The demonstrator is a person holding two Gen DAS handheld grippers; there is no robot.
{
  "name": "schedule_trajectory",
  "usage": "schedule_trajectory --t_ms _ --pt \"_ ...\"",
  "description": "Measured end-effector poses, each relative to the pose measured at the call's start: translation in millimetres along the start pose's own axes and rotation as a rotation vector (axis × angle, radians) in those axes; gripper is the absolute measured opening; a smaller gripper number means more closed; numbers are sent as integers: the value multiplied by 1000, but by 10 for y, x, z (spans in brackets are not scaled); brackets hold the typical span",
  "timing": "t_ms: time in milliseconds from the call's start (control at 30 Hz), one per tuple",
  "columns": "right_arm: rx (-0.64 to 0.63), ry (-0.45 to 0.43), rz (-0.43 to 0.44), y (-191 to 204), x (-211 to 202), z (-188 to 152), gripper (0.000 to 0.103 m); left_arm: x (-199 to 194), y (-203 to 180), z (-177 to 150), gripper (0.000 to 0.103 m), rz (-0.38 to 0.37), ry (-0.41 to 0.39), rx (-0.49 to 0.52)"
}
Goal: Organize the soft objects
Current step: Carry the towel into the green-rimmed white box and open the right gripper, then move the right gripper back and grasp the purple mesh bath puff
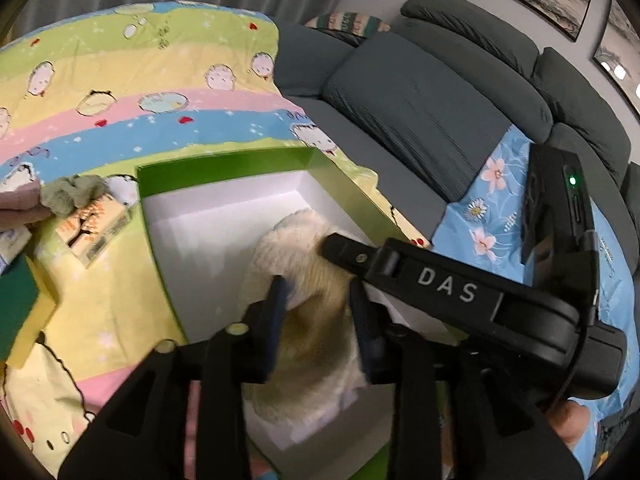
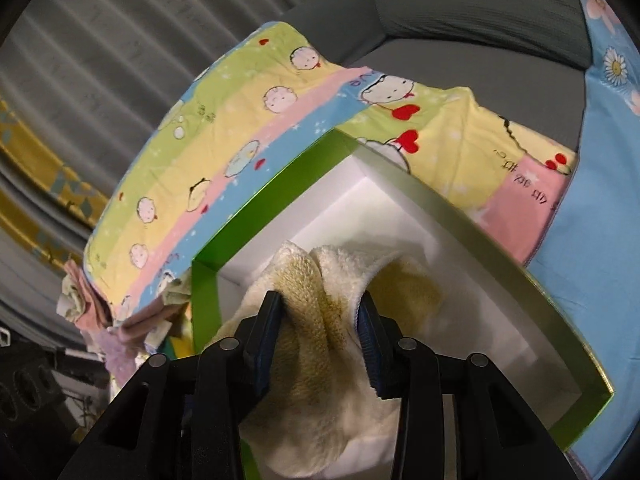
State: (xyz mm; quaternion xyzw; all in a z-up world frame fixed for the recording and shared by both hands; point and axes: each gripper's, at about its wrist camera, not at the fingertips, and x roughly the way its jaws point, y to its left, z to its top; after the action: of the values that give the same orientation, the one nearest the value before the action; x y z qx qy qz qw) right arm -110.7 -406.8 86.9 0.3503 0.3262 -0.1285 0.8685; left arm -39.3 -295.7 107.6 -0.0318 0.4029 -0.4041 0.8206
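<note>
Cream-yellow fluffy fleece cloth (image 1: 304, 280) lies bunched inside the green-rimmed white cardboard box (image 1: 224, 168), which rests on a pastel striped cartoon-print bedsheet (image 1: 120, 80). At far left on the sheet: a grey-green fuzzy scrunched item (image 1: 66, 196) beside a small printed carton (image 1: 94, 230). Grey curtains hang behind; a grey sofa (image 1: 420, 100) with a blue floral cover (image 1: 492, 216) stands at right. The left gripper (image 1: 318, 308) is partly spread, cloth between its fingers; whether the pads press it cannot be determined. The right gripper (image 2: 320, 332) is likewise partly spread around cloth folds, grip undeterminable. Its body reads "DAS".
</note>
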Motion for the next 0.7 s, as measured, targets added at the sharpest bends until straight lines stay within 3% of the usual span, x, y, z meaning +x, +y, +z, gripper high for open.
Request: schedule_trajectory --t_ms 67,133,300,433,700 --pt "-8 -51 -21 -4 -78 4 64 -82 38 2 67 16 -31 11" --pt "-17 -110 -13 10 -186 9 75 -191 48 21 74 20 -71 19" --pt "-26 -179 51 76 -347 -5 85 -551 131 36 84 85 -174 40" --pt "-55 -176 74 217 -350 -35 90 -742 323 -16 95 166 -193 26" --pt "-136 -164 127 541 -299 -145 99 -1165 1027 -304 99 372 -207 -77"
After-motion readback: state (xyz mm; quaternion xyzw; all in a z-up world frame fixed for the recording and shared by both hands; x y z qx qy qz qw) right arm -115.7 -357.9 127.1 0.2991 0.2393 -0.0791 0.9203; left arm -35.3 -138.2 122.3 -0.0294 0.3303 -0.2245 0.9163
